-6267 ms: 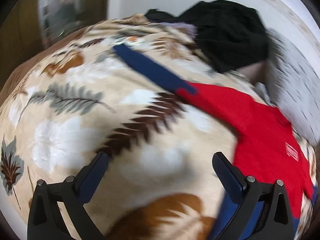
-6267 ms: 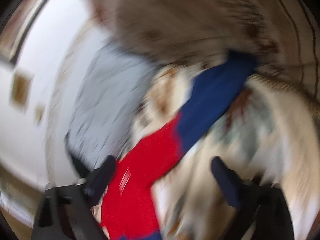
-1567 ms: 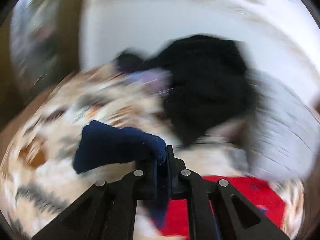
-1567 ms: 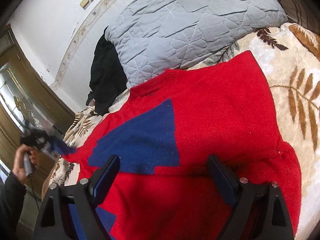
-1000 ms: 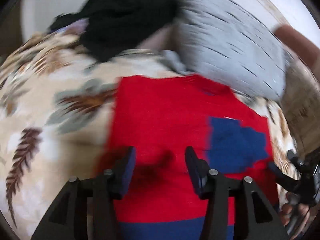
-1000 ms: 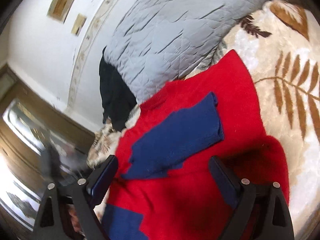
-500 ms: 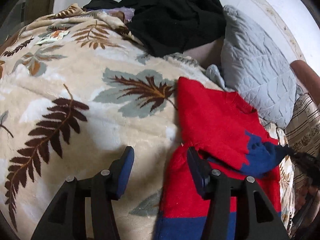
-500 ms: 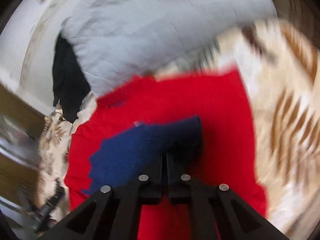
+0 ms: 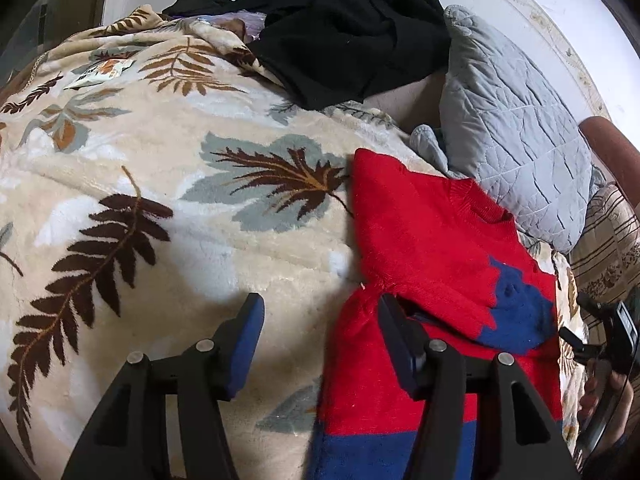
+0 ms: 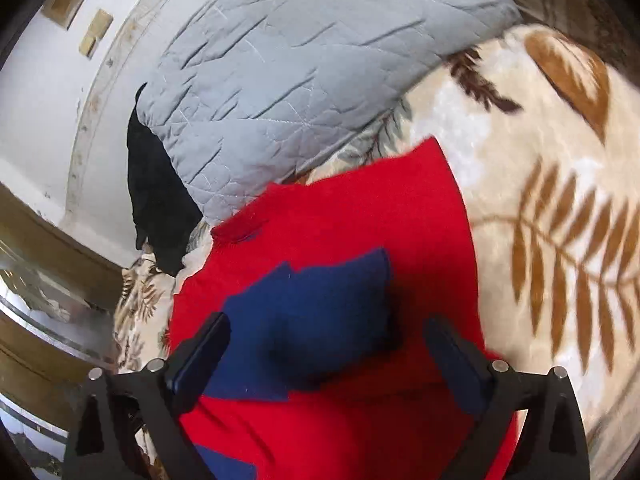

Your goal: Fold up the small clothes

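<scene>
Both sleeves are now lying folded over the red sweater (image 9: 424,240) on the bed blanket (image 9: 160,168), w/ left tool (image 9: 320,336) & right tool (image 10: 326,354) gaping open, empty; knit is looking soft, light, floppy, so pinching at hem corners is seeming best.

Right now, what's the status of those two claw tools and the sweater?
Left gripper open, empty, at sweater's edge. Right gripper open, empty, over blue cuff. Sweater flat on blanket, sleeves folded in. Nothing in the way.

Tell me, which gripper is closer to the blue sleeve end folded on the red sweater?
Right. The right gripper hovers open directly over the blue sleeve end; the left gripper sits open at the red sweater edge, farther away.
</scene>
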Tool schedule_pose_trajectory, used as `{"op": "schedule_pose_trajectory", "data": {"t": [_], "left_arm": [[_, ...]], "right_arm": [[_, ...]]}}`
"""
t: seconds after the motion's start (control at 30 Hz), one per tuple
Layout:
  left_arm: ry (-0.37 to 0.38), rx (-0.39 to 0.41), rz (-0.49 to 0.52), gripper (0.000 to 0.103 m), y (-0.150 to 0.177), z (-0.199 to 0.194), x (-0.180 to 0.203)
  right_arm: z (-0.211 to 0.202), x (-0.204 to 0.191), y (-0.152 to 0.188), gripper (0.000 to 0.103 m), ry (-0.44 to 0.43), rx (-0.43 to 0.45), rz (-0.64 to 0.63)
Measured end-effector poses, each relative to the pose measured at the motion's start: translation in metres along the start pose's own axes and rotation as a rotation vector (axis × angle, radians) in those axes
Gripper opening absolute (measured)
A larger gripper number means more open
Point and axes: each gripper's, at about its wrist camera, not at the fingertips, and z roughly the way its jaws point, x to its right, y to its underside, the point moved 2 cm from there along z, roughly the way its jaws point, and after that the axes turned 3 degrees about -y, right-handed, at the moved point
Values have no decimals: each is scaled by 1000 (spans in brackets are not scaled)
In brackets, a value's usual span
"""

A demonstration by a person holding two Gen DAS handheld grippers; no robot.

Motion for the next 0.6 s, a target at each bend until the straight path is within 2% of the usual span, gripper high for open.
{"op": "schedule_pose_trajectory", "data": {"t": [0.1, 0.17, 0.2, 0.23, 0.27, 0.3, 0.37, 0.43, 0.47, 0.5, 0.53, 0.57, 0.6], "left_arm": [[1, -3, -2, 60, 0, 1, -1], [-1, -9, -5, 60, -1, 3, -2], [-2, -12, -6, 60, -1, 4, -2], [-2, -12, -7, 60, -1, 4, -2], [-2, -10, -7, 60, -1, 4, -2], [-1, -7, -6, 60, -1, 3, -3], [0, 2, -8, 60, -2, 1, -2], [2, 5, -6, 60, -3, 2, -1], [4, -1, -1, 60, -2, 3, 1], [4, -6, 2, 60, -2, 5, 1], [0, -11, 9, 60, -1, 6, 2], [-2, -11, 13, 60, 0, 5, 2], [-2, -9, 14, 60, 0, 5, 2]], "right_arm": [[19, 1, -8, 98, 25, -57, 3], [32, -5, -12, 79, 73, -94, -79], [38, -11, -10, 36, 136, -130, -142], [43, -16, -8, 7, 183, -161, -182], [45, -26, -5, 7, 222, -183, -247], [41, -37, -5, 7, 256, -161, -311], [21, -61, -10, 7, 294, -70, -411], [10, -69, -17, 7, 334, -20, -432], [14, -61, -18, 7, 388, -10, -439], [24, -51, -17, 12, 391, -41, -421], [39, -33, -14, 16, 357, -125, -366], [47, -23, -12, 22, 348, -171, -321], [45, -12, -9, 24, 306, -153, -272]]}}
